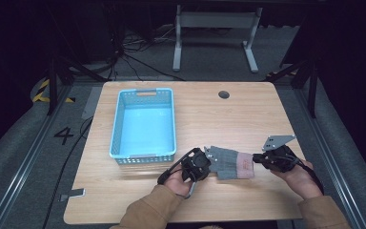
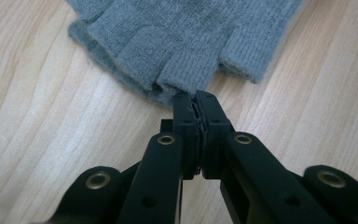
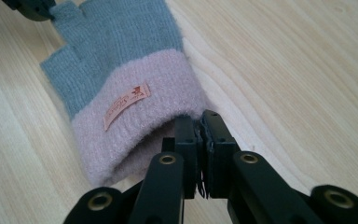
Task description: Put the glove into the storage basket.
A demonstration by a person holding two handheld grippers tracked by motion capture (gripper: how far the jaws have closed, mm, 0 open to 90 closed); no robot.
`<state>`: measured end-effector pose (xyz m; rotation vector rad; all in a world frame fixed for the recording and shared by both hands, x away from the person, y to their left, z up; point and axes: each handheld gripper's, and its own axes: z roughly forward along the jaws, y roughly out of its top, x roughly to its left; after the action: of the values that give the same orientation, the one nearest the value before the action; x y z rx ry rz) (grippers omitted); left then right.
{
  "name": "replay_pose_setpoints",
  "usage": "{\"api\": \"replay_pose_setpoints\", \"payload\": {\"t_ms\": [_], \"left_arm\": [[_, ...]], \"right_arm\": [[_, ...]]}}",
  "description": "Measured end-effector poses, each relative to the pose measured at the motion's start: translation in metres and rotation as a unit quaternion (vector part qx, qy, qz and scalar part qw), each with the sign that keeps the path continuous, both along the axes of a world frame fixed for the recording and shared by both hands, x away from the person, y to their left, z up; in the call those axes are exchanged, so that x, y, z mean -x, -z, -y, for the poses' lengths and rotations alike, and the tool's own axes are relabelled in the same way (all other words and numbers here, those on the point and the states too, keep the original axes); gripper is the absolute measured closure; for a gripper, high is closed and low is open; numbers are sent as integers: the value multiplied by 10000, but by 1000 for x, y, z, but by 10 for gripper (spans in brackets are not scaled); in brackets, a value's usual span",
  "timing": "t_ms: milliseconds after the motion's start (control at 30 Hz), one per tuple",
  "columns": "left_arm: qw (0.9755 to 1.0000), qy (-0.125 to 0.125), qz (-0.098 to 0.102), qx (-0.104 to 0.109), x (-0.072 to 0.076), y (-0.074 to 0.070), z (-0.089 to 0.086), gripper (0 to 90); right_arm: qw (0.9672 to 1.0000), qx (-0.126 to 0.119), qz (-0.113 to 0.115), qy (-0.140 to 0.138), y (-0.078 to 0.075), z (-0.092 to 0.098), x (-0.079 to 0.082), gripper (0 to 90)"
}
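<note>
A grey fingerless glove (image 1: 231,163) with a pink cuff lies flat on the wooden table (image 1: 219,119), near its front edge. My left gripper (image 1: 208,161) is at the glove's finger ends. In the left gripper view its jaws are pressed together on the tip of one knitted finger (image 2: 186,70), with the gripper (image 2: 195,100) low over the wood. My right gripper (image 1: 256,160) is at the opposite end. In the right gripper view it (image 3: 200,119) is shut on the edge of the pink cuff (image 3: 135,121), which carries a small orange label (image 3: 126,105).
A light blue perforated basket (image 1: 116,124) stands on the left half of the table, behind my left hand. A round cable hole (image 1: 223,94) sits near the far edge. Bare wood spans the right and middle. Beyond the table stands a metal frame's legs (image 1: 176,47).
</note>
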<state>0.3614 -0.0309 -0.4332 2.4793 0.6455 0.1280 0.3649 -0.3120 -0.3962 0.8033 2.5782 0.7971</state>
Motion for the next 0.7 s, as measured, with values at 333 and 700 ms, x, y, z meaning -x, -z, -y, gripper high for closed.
{"api": "replay_pose_setpoints", "payload": {"t_ms": [333, 700], "left_arm": [[10000, -8, 38, 34, 3, -3, -1, 879], [9999, -33, -63, -103, -3, 7, 1, 876]], "right_arm": [[9997, -198, -90, 136, 6, 2, -18, 864], [9986, -159, -420, 288, 23, 4, -27, 853]]}}
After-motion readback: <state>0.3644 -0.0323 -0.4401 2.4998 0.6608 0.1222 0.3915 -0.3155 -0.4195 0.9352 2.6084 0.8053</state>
